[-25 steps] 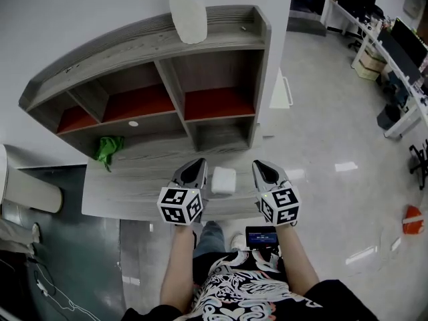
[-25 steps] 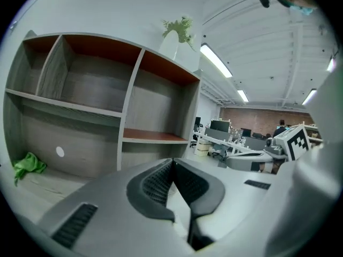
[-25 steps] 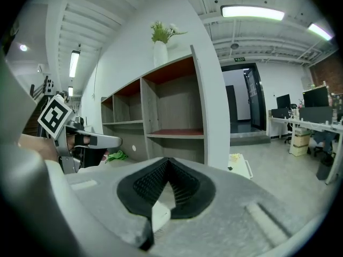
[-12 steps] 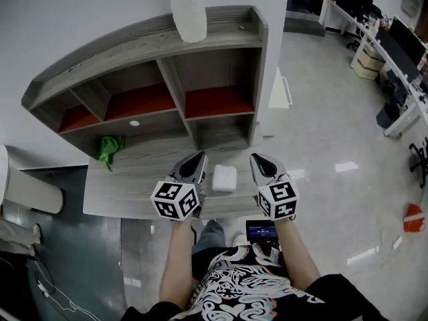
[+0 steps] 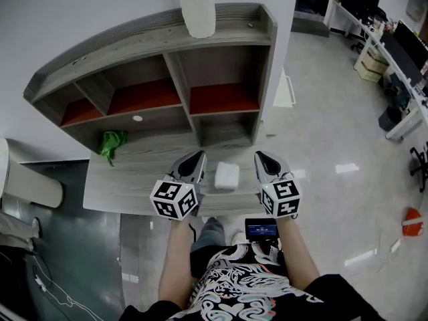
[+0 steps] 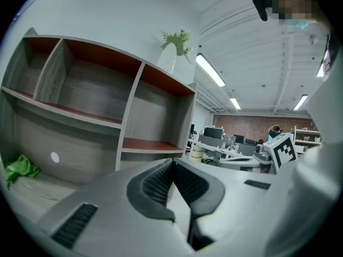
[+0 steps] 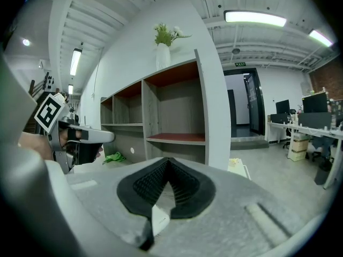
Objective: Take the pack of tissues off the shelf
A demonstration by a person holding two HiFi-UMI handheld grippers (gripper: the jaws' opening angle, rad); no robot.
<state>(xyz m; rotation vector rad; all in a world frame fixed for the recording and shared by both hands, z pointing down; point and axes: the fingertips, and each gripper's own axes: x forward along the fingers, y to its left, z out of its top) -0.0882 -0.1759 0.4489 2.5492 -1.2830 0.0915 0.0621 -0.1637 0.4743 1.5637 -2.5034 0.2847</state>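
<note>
Lying flat on the grey ledge (image 5: 134,182) of the shelf unit (image 5: 134,49), close to the ledge's front edge, the pack of tissues (image 5: 227,176) is sitting between both grippers, touching neither. It is showing as a white, squarish packet with rounded corners (no print readable). The left gripper (image 5: 198,157) and right gripper (image 5: 260,156) are hovering with jaws pressed together, gripping nothing. Bare ledge is stretching left toward a green cloth (image 5: 112,144); open floor (image 5: 334,139) is lying off the right end.
</note>
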